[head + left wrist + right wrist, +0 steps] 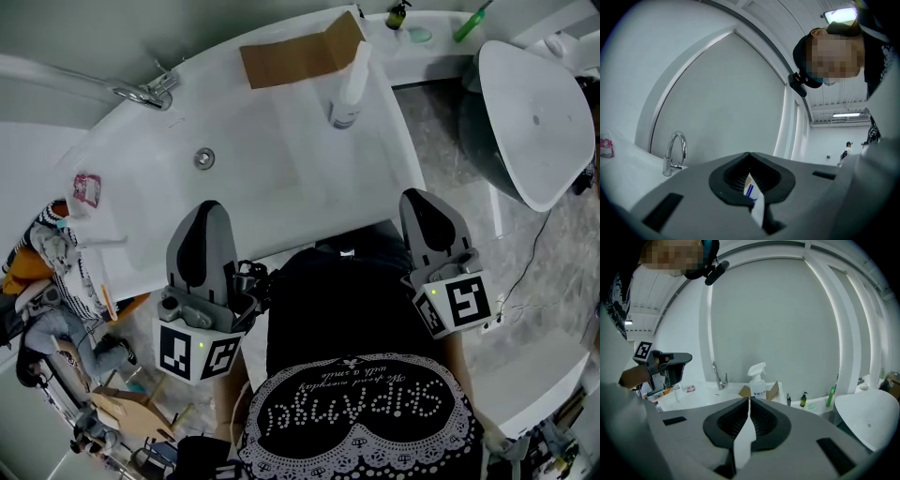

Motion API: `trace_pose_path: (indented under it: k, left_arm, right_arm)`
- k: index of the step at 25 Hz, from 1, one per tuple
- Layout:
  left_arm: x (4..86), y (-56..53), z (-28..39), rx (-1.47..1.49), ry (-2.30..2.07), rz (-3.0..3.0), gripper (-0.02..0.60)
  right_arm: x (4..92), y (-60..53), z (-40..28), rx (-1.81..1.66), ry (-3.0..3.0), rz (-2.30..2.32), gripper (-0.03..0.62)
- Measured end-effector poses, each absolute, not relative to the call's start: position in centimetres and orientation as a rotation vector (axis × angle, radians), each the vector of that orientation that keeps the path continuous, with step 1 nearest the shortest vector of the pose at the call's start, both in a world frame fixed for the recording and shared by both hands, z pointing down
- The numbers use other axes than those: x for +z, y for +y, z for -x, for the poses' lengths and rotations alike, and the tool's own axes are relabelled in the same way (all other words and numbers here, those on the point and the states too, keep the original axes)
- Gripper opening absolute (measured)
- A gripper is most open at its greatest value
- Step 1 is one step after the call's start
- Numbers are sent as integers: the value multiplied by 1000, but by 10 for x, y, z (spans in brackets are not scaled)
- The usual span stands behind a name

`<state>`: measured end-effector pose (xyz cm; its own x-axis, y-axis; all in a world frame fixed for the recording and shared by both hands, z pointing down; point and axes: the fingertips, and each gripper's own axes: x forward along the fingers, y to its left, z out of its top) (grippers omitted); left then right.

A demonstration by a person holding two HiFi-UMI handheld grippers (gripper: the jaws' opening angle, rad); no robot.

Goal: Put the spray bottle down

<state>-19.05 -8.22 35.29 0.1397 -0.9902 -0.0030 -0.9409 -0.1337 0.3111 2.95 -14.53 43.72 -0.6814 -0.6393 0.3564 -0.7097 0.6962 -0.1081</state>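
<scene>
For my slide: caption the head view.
The spray bottle stands on the counter; left hand-held gripper and right hand-held gripper hover shut, away from it.

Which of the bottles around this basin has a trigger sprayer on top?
The white spray bottle standing beside the cardboard. The small dark bottle and the slim green bottle farther back are neither white nor trigger-topped.
</scene>
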Motion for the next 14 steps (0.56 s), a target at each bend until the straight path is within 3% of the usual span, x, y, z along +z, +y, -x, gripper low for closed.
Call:
trace_pose_path:
  k: [14]
  left_arm:
    - [354, -71, 204, -324, -1936, -2152, 5]
  right_arm:
    - [434, -137, -21, 311, -2623, -1046, 26]
